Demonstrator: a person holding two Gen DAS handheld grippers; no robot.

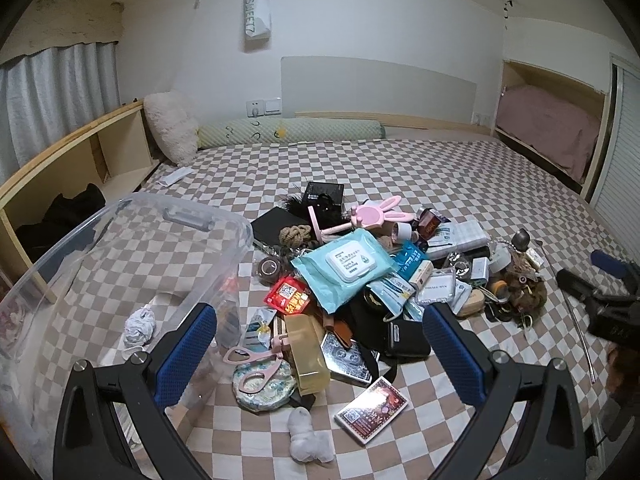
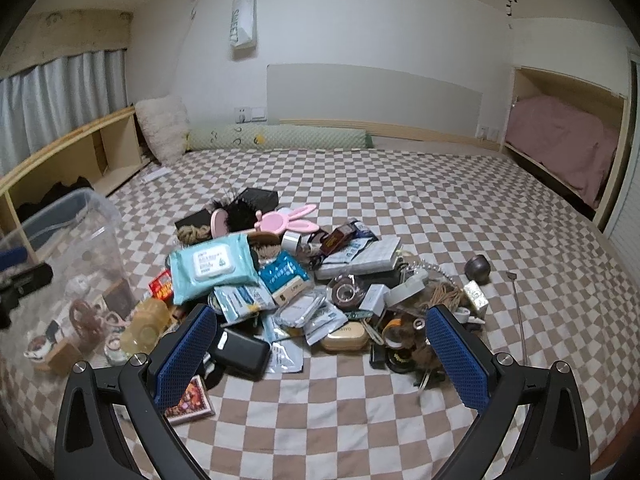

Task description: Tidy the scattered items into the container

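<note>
Handling: the wet-wipes pack (image 1: 348, 270) on top of the pile is judged soft, light and a little slippery in its film; take hold across the stiff white flip lid rather than the floppy edges.
Secondary handling: the black case (image 2: 240, 350) looks rigid and should clamp well across its short side; the foil sachets (image 2: 316, 316) look thin and limp, so pinch an edge (a flat press would probably slide off).
Appearance: the wipes pack is pale blue with a white rectangular lid, lying tilted on the heap; the pile (image 1: 384, 280) is a mixed heap of packets, boxes, pink scissors (image 1: 252, 364), a pink rabbit-eared mirror (image 1: 374, 212) and coiled cord.
Pile location: centre of the checked bedspread (image 2: 400, 420), at 12 o'clock from both cameras, with loose pieces trailing toward 6 o'clock.
Container location: the clear plastic bin (image 1: 132, 248) stands touching the pile's edge at 9 to 10 o'clock in the left wrist view; a crumpled tissue and a few small items lie inside.
Left gripper (image 1: 320, 356): spread wide, nothing between the blue pads, hanging over the near edge of the pile.
Right gripper (image 2: 320, 356): spread wide, nothing held, over the near right side of the pile.
Progress: judged early, most items not yet in the bin.
</note>
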